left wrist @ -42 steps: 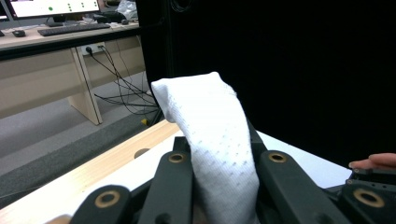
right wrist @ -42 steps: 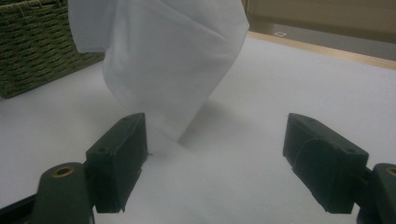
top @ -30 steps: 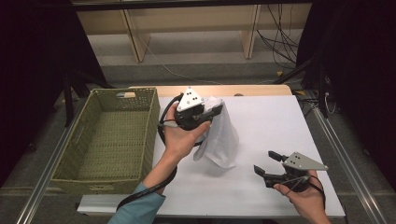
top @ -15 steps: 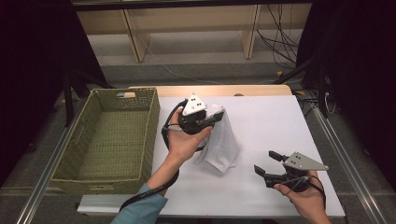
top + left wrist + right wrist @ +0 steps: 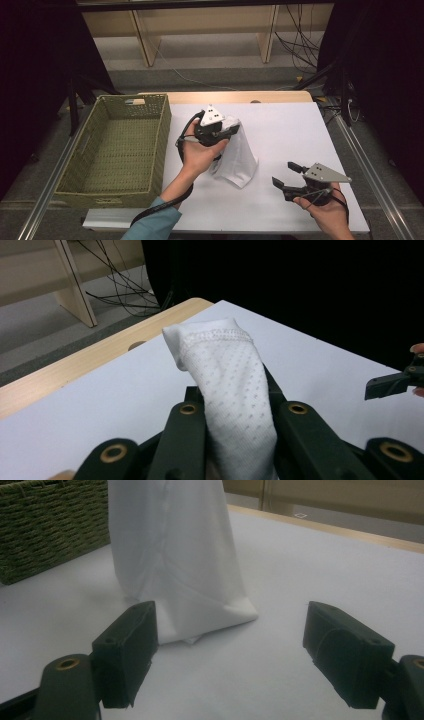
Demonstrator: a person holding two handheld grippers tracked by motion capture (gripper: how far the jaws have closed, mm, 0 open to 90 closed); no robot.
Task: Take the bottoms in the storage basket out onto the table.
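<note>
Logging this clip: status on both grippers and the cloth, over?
Left gripper shut on the white cloth, lower end touching the table. Right gripper open, apart from it. Basket at left; nothing in the way.

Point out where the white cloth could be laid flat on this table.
Bare white table runs from the hanging cloth to the far right edge, above the open right gripper. The wicker basket also has room. It is crowded at the basket's right wall, where the left gripper clamps the cloth.
</note>
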